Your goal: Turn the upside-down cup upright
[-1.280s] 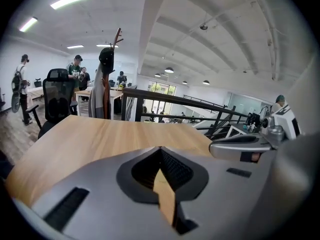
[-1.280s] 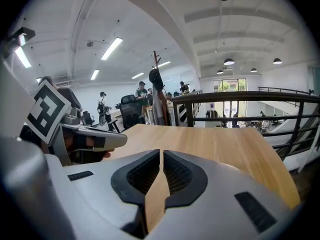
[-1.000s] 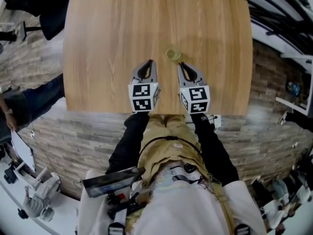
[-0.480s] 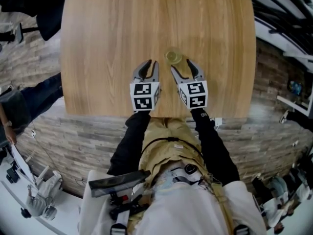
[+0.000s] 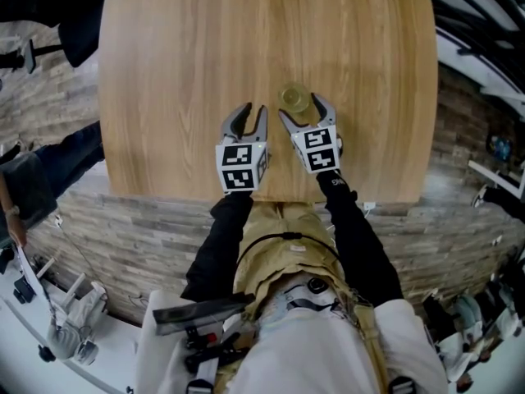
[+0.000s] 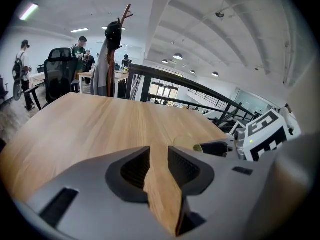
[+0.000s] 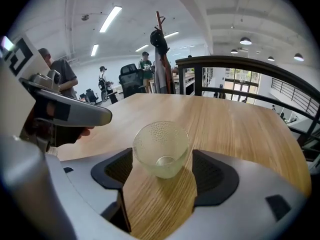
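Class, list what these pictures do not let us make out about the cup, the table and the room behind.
Cup: which end is open; its clear wall confuses the right gripper view, and it is too small in the head view.
Table: far edge, cut off by the head view's top edge.
Coat stand: foot, hidden behind the table in the left gripper view.

Small clear cup (image 7: 161, 149), pale yellow-green tint, dotted texture. Stands on the wooden table (image 5: 180, 72), wide end up, narrow end down, near the table's middle.
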{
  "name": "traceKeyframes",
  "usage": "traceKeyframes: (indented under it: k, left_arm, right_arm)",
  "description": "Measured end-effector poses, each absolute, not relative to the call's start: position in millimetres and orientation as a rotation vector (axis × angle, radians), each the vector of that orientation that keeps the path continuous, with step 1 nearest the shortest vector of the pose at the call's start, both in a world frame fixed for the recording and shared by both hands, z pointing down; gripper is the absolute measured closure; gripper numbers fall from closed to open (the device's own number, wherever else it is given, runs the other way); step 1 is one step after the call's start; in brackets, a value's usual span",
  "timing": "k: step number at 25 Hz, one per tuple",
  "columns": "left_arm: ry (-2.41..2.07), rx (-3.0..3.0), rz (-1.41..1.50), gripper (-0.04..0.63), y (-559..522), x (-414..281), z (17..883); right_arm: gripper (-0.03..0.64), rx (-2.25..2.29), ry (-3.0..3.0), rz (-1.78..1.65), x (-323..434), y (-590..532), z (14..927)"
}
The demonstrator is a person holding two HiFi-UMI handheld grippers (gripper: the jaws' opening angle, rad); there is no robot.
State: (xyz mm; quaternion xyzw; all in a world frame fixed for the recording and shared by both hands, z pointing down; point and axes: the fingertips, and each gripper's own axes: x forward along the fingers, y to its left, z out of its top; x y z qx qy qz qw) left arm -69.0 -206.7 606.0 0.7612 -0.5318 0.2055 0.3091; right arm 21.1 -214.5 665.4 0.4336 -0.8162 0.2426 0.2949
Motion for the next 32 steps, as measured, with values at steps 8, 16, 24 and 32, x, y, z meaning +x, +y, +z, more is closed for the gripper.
traceKeyframes:
  k: [8,16,24,32]
  left_arm:
    - [-1.426,1.992,0.54,0.495,-207.1,-79.9,607.2]
    - [-1.438,1.967,0.533,0.495,-198.6,-88.6,610.2]
    - [-1.433,1.979,0.53,0.495,-202.4,-87.1,608.6]
    - [-1.419,1.965,0.556,0.495,-196.0,-85.8,614.2]
  right_arm:
    - [0.252,1.152,-2.165,0.586,11.1,-228.6,679.4]
    - [0.253,1.192,-2.227,0.612,6.9,-233.2,669.7]
    - [0.253,1.27,-2.242,1.275,10.2,-216.0,673.6]
    - [0.253,1.33,-2.121,1.861,14.3,-204.6,691.4]
